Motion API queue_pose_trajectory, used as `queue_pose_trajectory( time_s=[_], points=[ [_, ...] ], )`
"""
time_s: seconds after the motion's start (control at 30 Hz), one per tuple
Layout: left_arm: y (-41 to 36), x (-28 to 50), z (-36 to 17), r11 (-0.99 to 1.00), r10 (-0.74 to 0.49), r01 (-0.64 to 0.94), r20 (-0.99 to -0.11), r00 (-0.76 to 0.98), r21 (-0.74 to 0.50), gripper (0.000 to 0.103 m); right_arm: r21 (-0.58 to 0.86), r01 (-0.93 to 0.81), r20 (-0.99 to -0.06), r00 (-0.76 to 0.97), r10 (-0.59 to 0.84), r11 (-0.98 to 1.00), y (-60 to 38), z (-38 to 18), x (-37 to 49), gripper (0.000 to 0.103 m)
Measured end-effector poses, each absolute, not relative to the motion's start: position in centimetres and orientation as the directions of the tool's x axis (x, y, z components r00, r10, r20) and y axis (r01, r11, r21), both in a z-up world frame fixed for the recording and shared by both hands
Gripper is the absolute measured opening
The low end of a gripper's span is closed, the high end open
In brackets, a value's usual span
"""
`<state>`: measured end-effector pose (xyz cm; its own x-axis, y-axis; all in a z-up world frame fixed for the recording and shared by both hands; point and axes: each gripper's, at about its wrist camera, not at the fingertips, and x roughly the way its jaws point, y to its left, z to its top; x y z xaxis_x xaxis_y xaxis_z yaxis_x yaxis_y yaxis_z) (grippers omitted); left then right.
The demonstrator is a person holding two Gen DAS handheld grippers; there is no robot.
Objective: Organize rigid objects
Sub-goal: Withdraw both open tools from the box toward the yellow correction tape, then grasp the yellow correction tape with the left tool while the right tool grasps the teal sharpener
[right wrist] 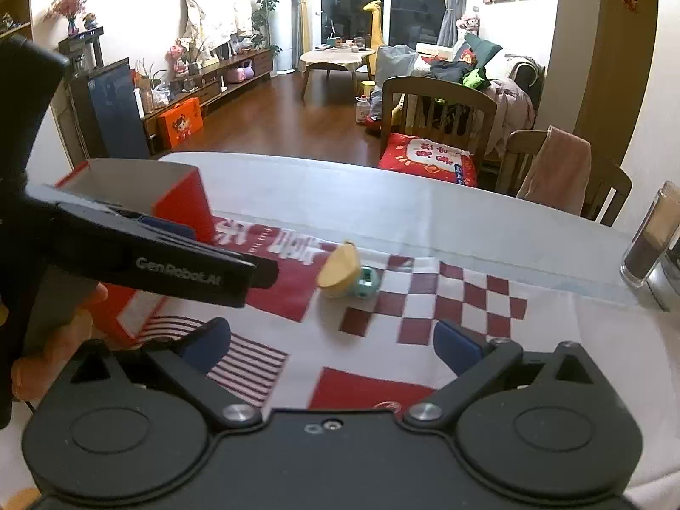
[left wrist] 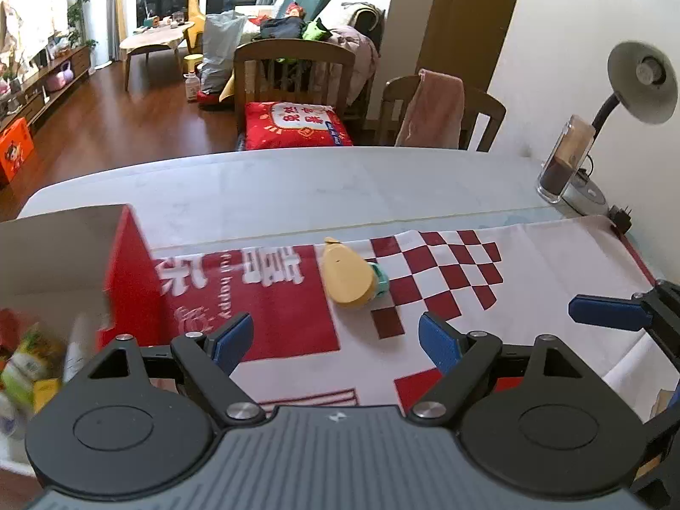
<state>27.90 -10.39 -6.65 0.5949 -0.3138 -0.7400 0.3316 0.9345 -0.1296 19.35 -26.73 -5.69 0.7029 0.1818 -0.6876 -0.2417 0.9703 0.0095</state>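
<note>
Both grippers hang over the counter (left wrist: 297, 187) with fingers spread and nothing between them — left gripper (left wrist: 335, 335), right gripper (right wrist: 333, 344). The yellow toy (left wrist: 348, 276) lies on the red-and-white cloth (left wrist: 531, 255) ahead, right of the red box (left wrist: 131, 272).

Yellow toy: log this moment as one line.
left gripper: open, empty | right gripper: open, empty | yellow toy: lying on cloth, untouched | red box: left of toy
</note>
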Motion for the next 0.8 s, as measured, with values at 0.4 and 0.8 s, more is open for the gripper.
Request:
queue_pose_trajectory(
  time_s=[0.4,0.8],
  points=[
    [-13.7,33.0,-11.2,0.934,-0.311,0.328,-0.778,0.546,-0.143,0.085,0.049,-0.303,-0.713,0.656,0.246,0.952,-29.6,-9.7,23.3,0.102],
    [-14.7,38.9,-15.0,0.929,-0.351,0.283,-0.812,0.466,-0.24,0.085,0.043,-0.362,-0.734,0.621,0.275,0.931,-29.3,-13.0,27.7,0.095]
  ],
)
